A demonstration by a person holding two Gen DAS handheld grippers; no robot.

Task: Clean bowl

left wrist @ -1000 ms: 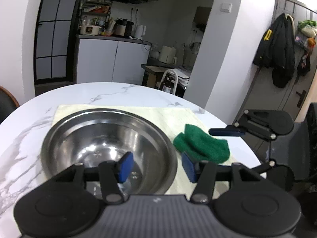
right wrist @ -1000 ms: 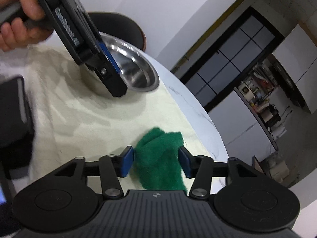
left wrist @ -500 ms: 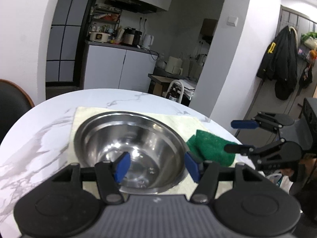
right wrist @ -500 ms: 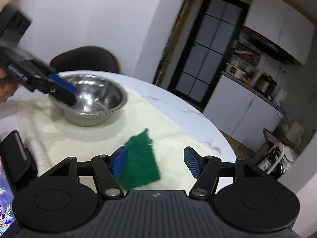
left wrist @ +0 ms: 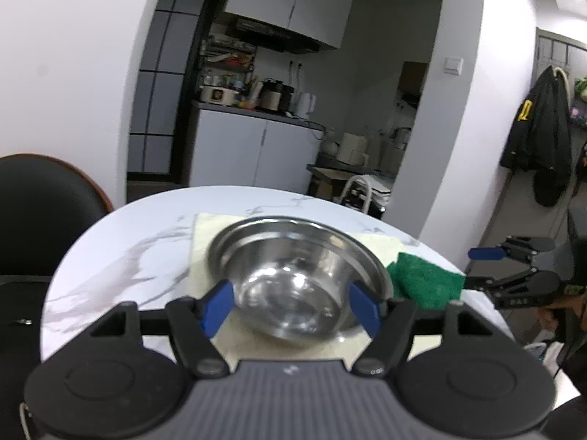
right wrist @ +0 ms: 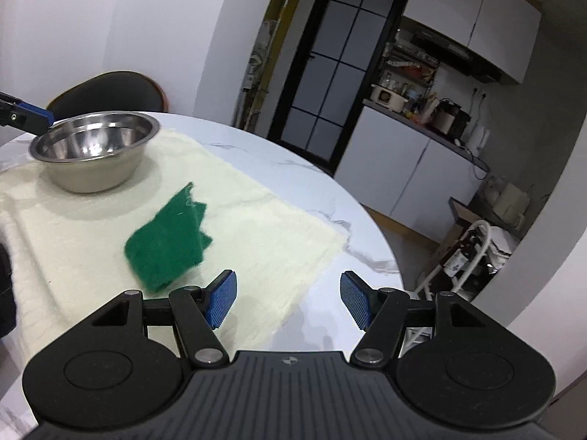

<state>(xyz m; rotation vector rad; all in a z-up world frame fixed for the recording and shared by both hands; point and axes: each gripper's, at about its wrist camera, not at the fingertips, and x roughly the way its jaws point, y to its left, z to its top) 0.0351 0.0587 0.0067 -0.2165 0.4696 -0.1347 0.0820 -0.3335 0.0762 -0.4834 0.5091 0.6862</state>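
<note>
A steel bowl (left wrist: 293, 275) stands on a cream cloth (left wrist: 205, 234) on the round marble table; it also shows at the left of the right wrist view (right wrist: 93, 150). A green scouring pad (right wrist: 168, 234) lies flat on the cloth beside the bowl, also in the left wrist view (left wrist: 422, 282). My left gripper (left wrist: 291, 308) is open and empty, just short of the bowl's near side. My right gripper (right wrist: 288, 299) is open and empty, pulled back to the right of the pad. It shows at the right of the left wrist view (left wrist: 488, 267).
A black chair (right wrist: 106, 93) stands behind the table at the left. The table edge (right wrist: 381, 242) curves close by at the right. A dark object (right wrist: 5, 293) lies at the cloth's left edge. Kitchen cabinets (left wrist: 253, 150) stand beyond.
My right gripper opened, let go of the green pad and drew back; the pad now lies flat on the cloth. My left gripper rose and pulled back from over the bowl.
</note>
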